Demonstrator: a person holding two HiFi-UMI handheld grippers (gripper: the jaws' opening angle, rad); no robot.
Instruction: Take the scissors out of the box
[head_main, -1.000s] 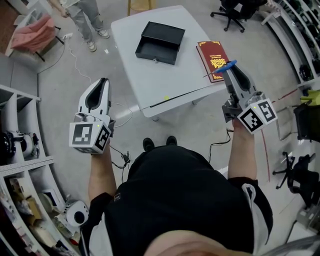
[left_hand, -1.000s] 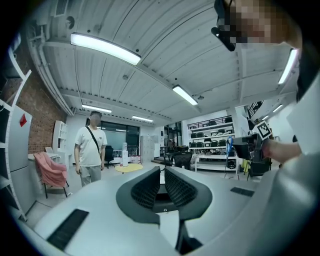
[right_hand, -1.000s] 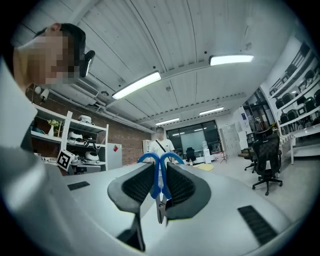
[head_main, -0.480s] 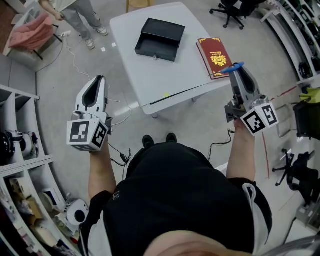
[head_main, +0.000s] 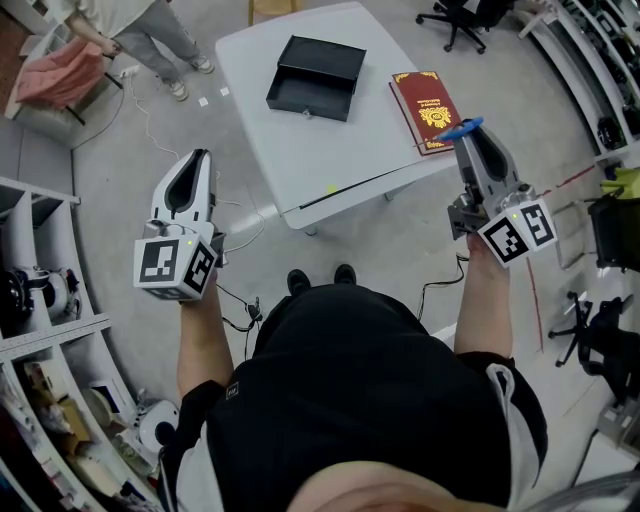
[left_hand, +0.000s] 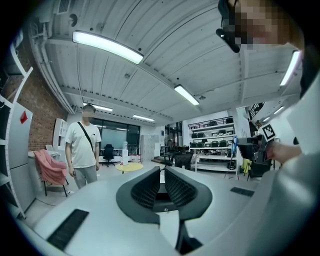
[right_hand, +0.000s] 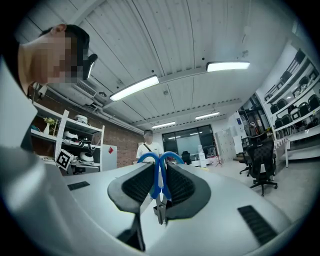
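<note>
One job looks done: your R gripper (head_main: 468, 137) fingers clench the blue scissors (right_hand: 160, 186) near the pivot, handles poking fwd, well apart from the box (head_main: 315, 75) on the desk (head_main: 320, 160). L gripper (head_main: 199, 160) isn't needed, so it idles w/ fingers closed, empty.

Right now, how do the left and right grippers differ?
Left gripper is shut on nothing; right gripper clamps the blue-handled scissors. Left gripper hangs over floor beside the table; right gripper is at the table's corner by the red book. Both are held out level.
</note>
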